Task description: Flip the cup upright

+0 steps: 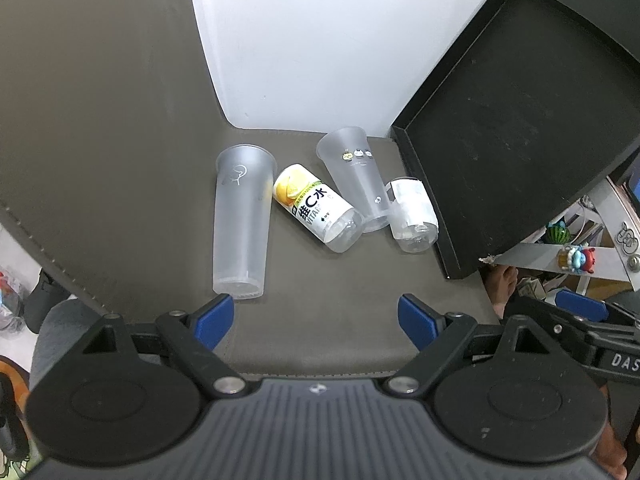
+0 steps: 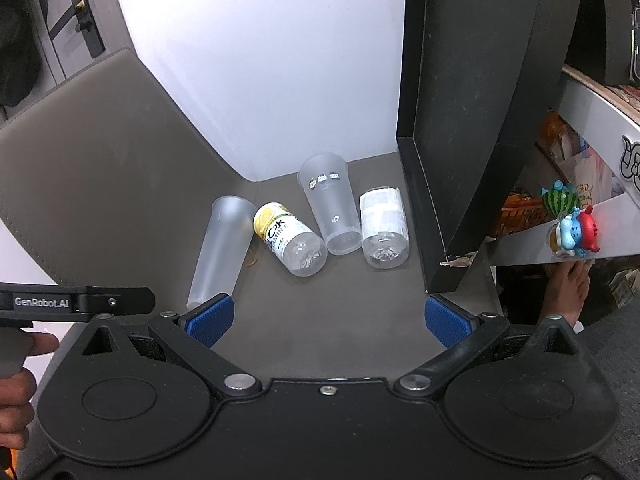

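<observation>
Two frosted plastic cups lie on their sides on the grey mat. The tall cup [image 1: 241, 220] [image 2: 221, 248] lies at the left, mouth away from me. The shorter cup [image 1: 354, 178] [image 2: 330, 206] with small stickers lies in the middle, mouth away from me. My left gripper [image 1: 316, 322] is open and empty, just short of the tall cup's base. My right gripper [image 2: 328, 320] is open and empty, short of the row of objects; its left pad sits near the tall cup's base.
A vitamin-C bottle [image 1: 316, 208] [image 2: 290, 240] lies between the cups. A second clear bottle [image 1: 412, 214] [image 2: 384, 228] lies right of the shorter cup. A black tray [image 1: 516, 128] [image 2: 460, 120] leans at the right. A white wall stands behind. The left gripper shows in the right wrist view [image 2: 76, 302].
</observation>
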`<state>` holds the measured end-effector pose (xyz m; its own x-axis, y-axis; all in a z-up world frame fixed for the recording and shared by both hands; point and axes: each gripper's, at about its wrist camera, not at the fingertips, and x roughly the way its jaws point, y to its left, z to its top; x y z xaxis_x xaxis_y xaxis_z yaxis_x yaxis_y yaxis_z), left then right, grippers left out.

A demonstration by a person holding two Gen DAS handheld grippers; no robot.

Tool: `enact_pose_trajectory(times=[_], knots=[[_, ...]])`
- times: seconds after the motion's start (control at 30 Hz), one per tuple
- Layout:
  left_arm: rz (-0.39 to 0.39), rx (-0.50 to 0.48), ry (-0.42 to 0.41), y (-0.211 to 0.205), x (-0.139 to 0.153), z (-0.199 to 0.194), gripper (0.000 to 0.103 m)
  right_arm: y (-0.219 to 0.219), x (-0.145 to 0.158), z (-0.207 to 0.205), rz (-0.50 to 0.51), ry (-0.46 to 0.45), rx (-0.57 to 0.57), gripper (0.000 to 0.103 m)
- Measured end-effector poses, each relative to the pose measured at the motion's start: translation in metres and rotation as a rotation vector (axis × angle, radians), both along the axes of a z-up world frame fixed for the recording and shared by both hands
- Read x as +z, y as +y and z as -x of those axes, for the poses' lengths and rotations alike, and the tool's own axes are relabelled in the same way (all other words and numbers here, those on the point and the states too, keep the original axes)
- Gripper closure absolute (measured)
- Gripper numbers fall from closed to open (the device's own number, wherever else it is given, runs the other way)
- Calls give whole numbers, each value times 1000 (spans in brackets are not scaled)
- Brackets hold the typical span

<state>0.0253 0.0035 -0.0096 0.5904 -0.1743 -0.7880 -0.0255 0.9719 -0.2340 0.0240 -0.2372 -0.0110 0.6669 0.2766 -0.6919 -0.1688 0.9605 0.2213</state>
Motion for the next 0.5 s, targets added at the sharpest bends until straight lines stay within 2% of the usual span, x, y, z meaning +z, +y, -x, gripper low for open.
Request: enact_pose_trajectory(times=[0.5], knots=[[30, -2, 33, 1, -13, -37, 15, -6, -8, -12, -33, -7, -46, 0]])
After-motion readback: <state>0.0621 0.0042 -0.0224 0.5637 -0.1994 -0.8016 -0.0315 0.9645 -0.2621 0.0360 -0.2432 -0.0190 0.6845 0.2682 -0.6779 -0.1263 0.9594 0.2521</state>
